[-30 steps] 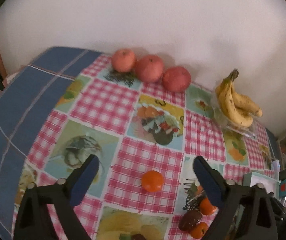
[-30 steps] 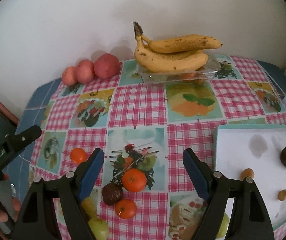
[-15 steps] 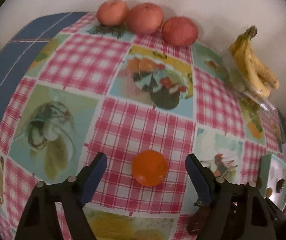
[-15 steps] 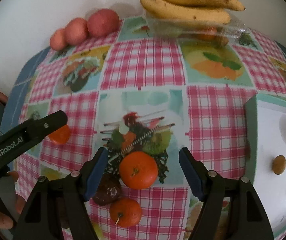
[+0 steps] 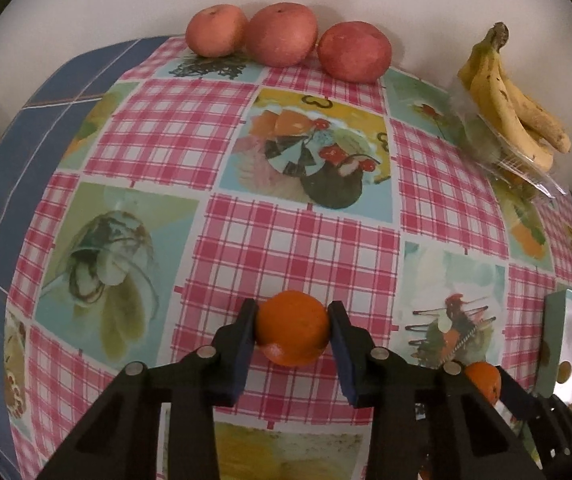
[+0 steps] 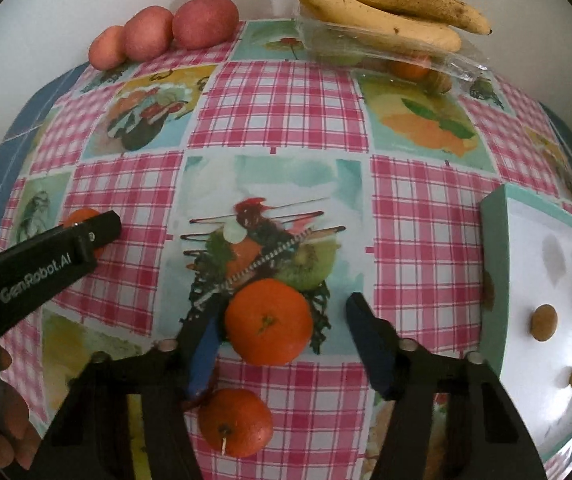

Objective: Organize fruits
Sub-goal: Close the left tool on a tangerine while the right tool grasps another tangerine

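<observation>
Orange mandarin (image 5: pixel 292 332) clamped in left tool (image 5: pixel 292 326) | right tool (image 6: pixel 281 326) wide around second mandarin (image 6: pixel 268 322), right view only

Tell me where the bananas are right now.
The bananas lie at the table's far edge by the wall, atop a clear plastic tray, right of the three apples in the right wrist view.

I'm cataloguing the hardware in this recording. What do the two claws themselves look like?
Both match. The left claw and right claw each have a matte black angular frame, silver round bolts at the joints, and two flat blue fingers. In the right wrist view, white "GenRobot.AI" lettering shows on the left claw's side. No cables or sleeves are visible.
</observation>
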Tool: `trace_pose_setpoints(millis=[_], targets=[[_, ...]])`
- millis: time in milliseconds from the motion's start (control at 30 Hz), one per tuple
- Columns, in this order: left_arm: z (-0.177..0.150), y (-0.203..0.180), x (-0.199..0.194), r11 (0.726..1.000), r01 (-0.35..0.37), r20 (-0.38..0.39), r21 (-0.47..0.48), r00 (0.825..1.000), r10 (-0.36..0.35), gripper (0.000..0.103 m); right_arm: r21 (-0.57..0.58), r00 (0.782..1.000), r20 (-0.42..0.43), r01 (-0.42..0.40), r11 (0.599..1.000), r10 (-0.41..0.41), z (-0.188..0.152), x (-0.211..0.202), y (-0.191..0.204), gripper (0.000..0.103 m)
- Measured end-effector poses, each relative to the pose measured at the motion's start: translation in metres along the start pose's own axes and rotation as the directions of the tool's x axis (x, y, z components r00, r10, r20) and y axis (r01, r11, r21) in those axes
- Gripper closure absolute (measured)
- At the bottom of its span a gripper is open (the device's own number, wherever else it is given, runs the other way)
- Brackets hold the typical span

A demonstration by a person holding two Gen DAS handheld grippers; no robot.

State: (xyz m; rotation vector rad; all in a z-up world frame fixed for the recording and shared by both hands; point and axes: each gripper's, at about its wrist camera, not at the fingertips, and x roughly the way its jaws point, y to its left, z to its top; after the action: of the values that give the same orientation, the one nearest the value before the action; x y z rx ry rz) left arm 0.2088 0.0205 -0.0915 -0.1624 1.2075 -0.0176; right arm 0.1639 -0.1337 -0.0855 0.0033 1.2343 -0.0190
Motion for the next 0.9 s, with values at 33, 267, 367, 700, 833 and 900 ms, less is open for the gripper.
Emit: trace_pose_setpoints(millis=[33, 267, 367, 700, 833, 900], targets=[[0.0, -0.001, 0.0, 1.0, 0.002, -0.002, 0.002, 1.0, -0.002, 0.065, 0.0, 1.0, -0.001, -0.005, 1.0, 0.005, 0.0, -0.001, 0.0, 0.051], [-0.007, 0.006, -0.011, 0.998, 0.061, -0.022, -0.012, 0.998, -0.062, 0.065, 0.018, 0.999, 0.001, -0.048, 0.999, 0.048, -0.008, -0.006, -0.002, 0.063], [-0.01, 0.009, -0.026, 0.998, 0.058, -0.002, -0.007, 0.998, -0.058, 0.065, 0.047, 0.997, -0.003, -0.077, 0.996, 0.077, -0.019, -0.013, -0.009, 0.063], [-0.026, 0.003, -0.085, 0.994, 0.108, 0.081, 0.002, 0.991, -0.107, 0.065, 0.115, 0.992, 0.086, -0.098, 0.988, 0.089, -0.027, -0.065, -0.038, 0.063], [-0.027, -0.009, -0.103, 0.994, 0.106, 0.129, 0.026, 0.986, -0.108, 0.065, 0.137, 0.987, 0.14, -0.096, 0.986, 0.076, -0.034, -0.094, -0.057, 0.063], [-0.031, -0.014, -0.114, 0.993, 0.108, 0.15, 0.041, 0.982, -0.113, 0.065, 0.133, 0.986, 0.155, -0.083, 0.988, 0.062, -0.039, -0.104, -0.065, 0.063]])
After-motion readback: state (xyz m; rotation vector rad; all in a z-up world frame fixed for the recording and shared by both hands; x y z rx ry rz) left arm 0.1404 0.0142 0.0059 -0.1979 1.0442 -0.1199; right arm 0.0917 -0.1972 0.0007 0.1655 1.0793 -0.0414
